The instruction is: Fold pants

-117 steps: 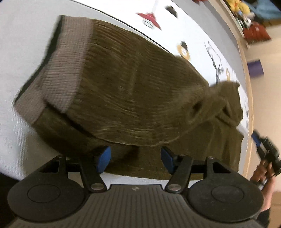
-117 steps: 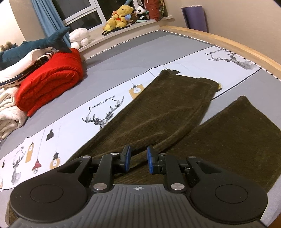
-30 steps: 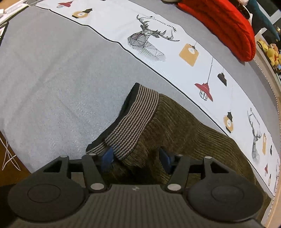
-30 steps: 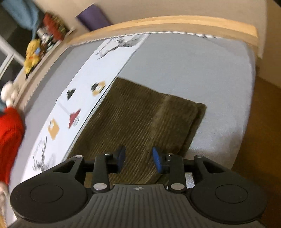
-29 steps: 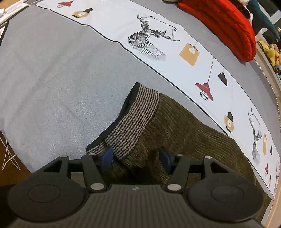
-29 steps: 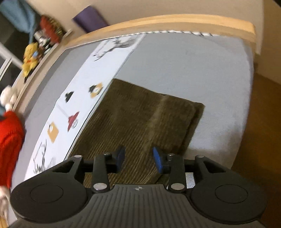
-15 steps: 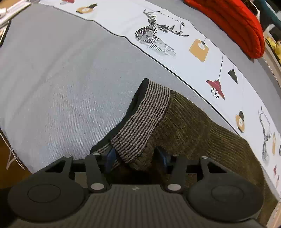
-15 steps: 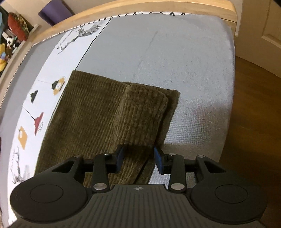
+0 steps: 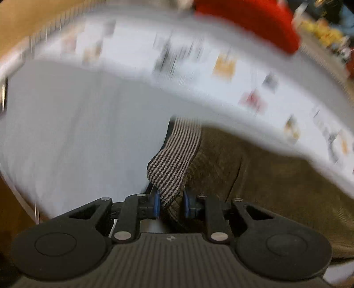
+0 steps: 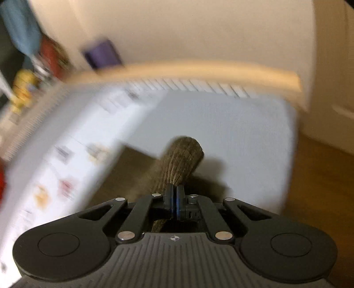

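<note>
Pants (image 9: 265, 177) of olive corduroy, lying on a grey bed (image 9: 77, 133), pinched at both ends. Left tongs (image 9: 170, 205) clenched on the striped waistband (image 9: 177, 155); right tongs (image 10: 174, 206) clenched on a bunched leg hem (image 10: 177, 164). Long axis running between the two grips, cloth stretching far and right of the left one. Right grip close to the bed's right edge, wooden floor (image 10: 320, 177) beyond. Open grey room far and left. Red quilt (image 9: 247, 20) well apart, far side. Both views motion-blurred.
</note>
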### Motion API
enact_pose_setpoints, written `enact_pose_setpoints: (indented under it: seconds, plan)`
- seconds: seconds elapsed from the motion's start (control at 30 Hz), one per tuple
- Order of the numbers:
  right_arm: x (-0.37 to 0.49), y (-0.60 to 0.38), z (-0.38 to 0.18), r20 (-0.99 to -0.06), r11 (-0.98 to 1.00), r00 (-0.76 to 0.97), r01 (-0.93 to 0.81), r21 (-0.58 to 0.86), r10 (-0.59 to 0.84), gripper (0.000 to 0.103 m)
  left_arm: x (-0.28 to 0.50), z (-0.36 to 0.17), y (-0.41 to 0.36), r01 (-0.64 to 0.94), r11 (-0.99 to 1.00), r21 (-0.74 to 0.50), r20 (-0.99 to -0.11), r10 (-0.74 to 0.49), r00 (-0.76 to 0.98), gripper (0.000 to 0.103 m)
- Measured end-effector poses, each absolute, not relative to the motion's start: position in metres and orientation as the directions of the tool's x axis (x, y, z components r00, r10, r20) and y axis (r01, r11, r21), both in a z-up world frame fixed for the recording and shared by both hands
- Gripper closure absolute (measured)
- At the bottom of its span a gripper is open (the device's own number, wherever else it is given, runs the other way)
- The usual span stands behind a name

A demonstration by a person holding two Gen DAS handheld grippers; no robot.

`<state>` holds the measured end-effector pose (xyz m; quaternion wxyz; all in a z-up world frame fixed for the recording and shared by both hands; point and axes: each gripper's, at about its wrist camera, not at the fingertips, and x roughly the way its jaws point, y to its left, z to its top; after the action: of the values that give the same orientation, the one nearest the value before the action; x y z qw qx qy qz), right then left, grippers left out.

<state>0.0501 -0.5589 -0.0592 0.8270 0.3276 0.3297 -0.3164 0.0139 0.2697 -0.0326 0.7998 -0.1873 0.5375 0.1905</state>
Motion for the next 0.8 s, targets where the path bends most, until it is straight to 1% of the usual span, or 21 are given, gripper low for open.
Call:
enact_pose_setpoints:
  seconds: [0.03,0.07,0.1,0.13,0.17,0.2,0.27,0.3,0.33,0.37,0.4,0.43,0.5,0.57,0.6,0.63,0.67,0.7,0.73,0.77,0.8]
  plan:
    - [0.054,-0.565,-0.074,-0.814,0.560,0.515,0.771,0.304,-0.268,0.101,0.015,-0.047,0.274,-0.508,0.856,-0.095,-0.954,0.067,0.291,0.076]
    - [0.057,-0.570,-0.090,-0.868,0.538,0.452,0.793,0.285,-0.205,0.100,0.015,-0.054,0.278,-0.513,0.853,-0.094,-0.963,0.053,0.265,0.068]
    - [0.058,-0.574,-0.100,-0.894,0.517,0.421,0.806,0.289,-0.156,0.100,0.015,-0.055,0.280,-0.521,0.849,-0.086,-0.963,0.063,0.262,0.056]
    - [0.057,-0.577,-0.103,-0.896,0.500,0.421,0.812,0.302,-0.142,0.097,0.015,-0.051,0.279,-0.523,0.850,-0.061,-0.957,0.100,0.274,0.049]
    - [0.057,-0.579,-0.099,-0.885,0.505,0.437,0.806,0.309,-0.157,0.096,0.016,-0.042,0.274,-0.515,0.857,-0.013,-0.941,0.163,0.295,0.038]
    - [0.058,-0.577,-0.093,-0.874,0.523,0.448,0.799,0.297,-0.189,0.096,0.016,-0.032,0.270,-0.510,0.860,0.027,-0.920,0.221,0.324,0.033]
    - [0.062,-0.570,-0.084,-0.860,0.551,0.447,0.795,0.256,-0.245,0.096,0.015,-0.011,0.262,-0.519,0.851,0.084,-0.860,0.324,0.393,0.027]
    - [0.062,-0.565,-0.080,-0.850,0.559,0.447,0.795,0.236,-0.278,0.096,0.015,-0.002,0.260,-0.532,0.844,0.069,-0.827,0.346,0.443,0.026]
    - [0.063,-0.561,-0.074,-0.834,0.570,0.450,0.794,0.209,-0.321,0.094,0.017,0.005,0.260,-0.543,0.840,0.030,-0.805,0.342,0.484,0.026]
    - [0.065,-0.557,-0.066,-0.810,0.591,0.460,0.786,0.180,-0.365,0.084,0.019,0.008,0.260,-0.543,0.840,0.003,-0.791,0.334,0.512,0.029]
    - [0.066,-0.550,-0.060,-0.787,0.615,0.476,0.772,0.160,-0.393,0.076,0.023,0.010,0.256,-0.524,0.852,-0.005,-0.781,0.324,0.534,0.036]
    - [0.067,-0.544,-0.054,-0.762,0.642,0.503,0.751,0.152,-0.408,0.063,0.030,0.008,0.250,-0.483,0.875,0.006,-0.780,0.306,0.545,0.039]
    - [0.069,-0.532,-0.046,-0.722,0.708,0.570,0.688,0.158,-0.393,0.062,0.042,-0.003,0.238,-0.413,0.911,0.011,-0.796,0.258,0.547,0.057]
    - [0.073,-0.520,-0.042,-0.705,0.769,0.615,0.620,0.155,-0.354,0.062,0.047,-0.020,0.232,-0.370,0.929,-0.002,-0.818,0.211,0.535,0.061]
    - [0.074,-0.516,-0.043,-0.710,0.794,0.626,0.587,0.158,-0.322,0.062,0.050,-0.030,0.230,-0.362,0.931,0.040,-0.822,0.237,0.518,0.061]
    - [0.080,-0.516,-0.045,-0.718,0.810,0.630,0.564,0.162,-0.295,0.062,0.054,-0.042,0.229,-0.360,0.925,0.123,-0.827,0.296,0.477,0.060]
    - [0.088,-0.513,-0.046,-0.730,0.824,0.629,0.542,0.164,-0.268,0.062,0.055,-0.054,0.233,-0.354,0.919,0.174,-0.836,0.327,0.440,0.053]
    - [0.090,-0.510,-0.047,-0.736,0.835,0.629,0.525,0.166,-0.250,0.062,0.054,-0.064,0.238,-0.362,0.913,0.186,-0.850,0.335,0.406,0.045]
    - [0.092,-0.509,-0.047,-0.739,0.844,0.632,0.510,0.169,-0.234,0.062,0.055,-0.069,0.243,-0.396,0.902,0.173,-0.860,0.334,0.386,0.043]
    - [0.094,-0.508,-0.047,-0.742,0.849,0.632,0.500,0.171,-0.223,0.062,0.055,-0.068,0.243,-0.415,0.894,0.171,-0.860,0.341,0.381,0.043]
    - [0.095,-0.507,-0.047,-0.746,0.850,0.630,0.498,0.173,-0.217,0.062,0.055,-0.062,0.241,-0.412,0.893,0.183,-0.853,0.353,0.384,0.046]
